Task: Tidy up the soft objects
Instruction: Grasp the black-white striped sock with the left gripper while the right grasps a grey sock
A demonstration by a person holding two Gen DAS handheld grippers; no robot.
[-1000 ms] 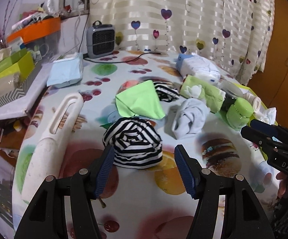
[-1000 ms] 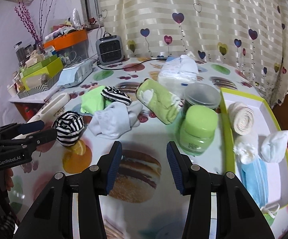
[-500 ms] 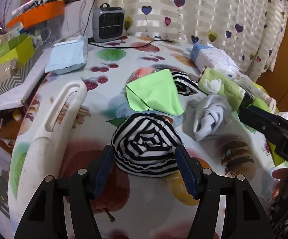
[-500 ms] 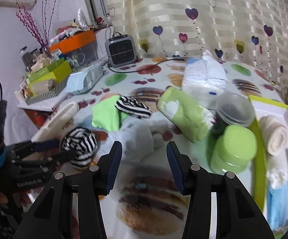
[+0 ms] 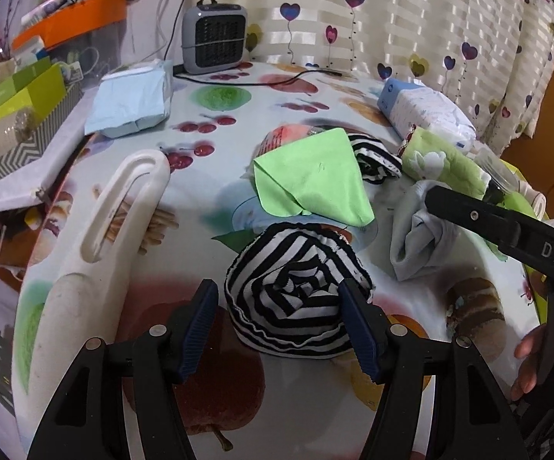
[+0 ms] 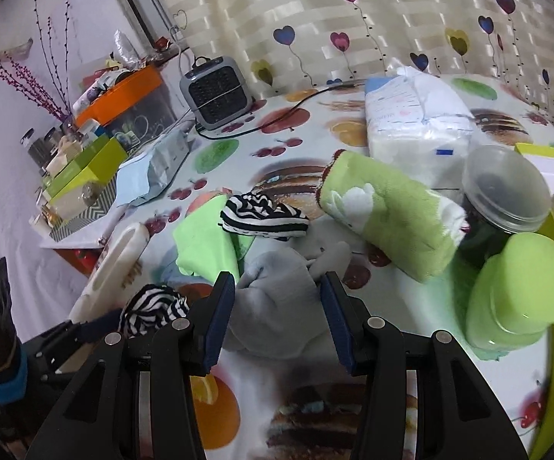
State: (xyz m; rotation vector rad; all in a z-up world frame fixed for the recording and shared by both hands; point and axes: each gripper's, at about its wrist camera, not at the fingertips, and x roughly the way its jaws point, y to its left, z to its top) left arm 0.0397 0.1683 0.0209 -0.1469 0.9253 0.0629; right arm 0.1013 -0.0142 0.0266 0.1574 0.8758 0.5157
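Note:
A rolled black-and-white striped cloth (image 5: 296,291) lies on the fruit-print tablecloth. My left gripper (image 5: 279,287) stands open astride it; the right pad touches the roll and a gap shows at the left pad. A crumpled grey cloth (image 6: 277,306) sits between the fingers of my right gripper (image 6: 277,280), which is also open. Just beyond lie a folded green cloth (image 6: 204,245), a second striped piece (image 6: 261,218) and a rolled green towel (image 6: 384,211). In the left wrist view the grey cloth (image 5: 419,237) lies under the right gripper's black finger (image 5: 488,226).
A long white plastic handle (image 5: 96,268) lies left of the striped roll. At the back stand a small grey heater (image 5: 215,38), a blue packet (image 5: 131,103) and a diaper pack (image 6: 415,115). A green jar (image 6: 518,287), a clear-lidded jar (image 6: 507,188) and a yellow-green tray (image 6: 538,150) are on the right.
My left gripper came forward and down, so the striped roll now sits between its fingers. My right gripper swung left from the green jar to the grey cloth, now between its fingers.

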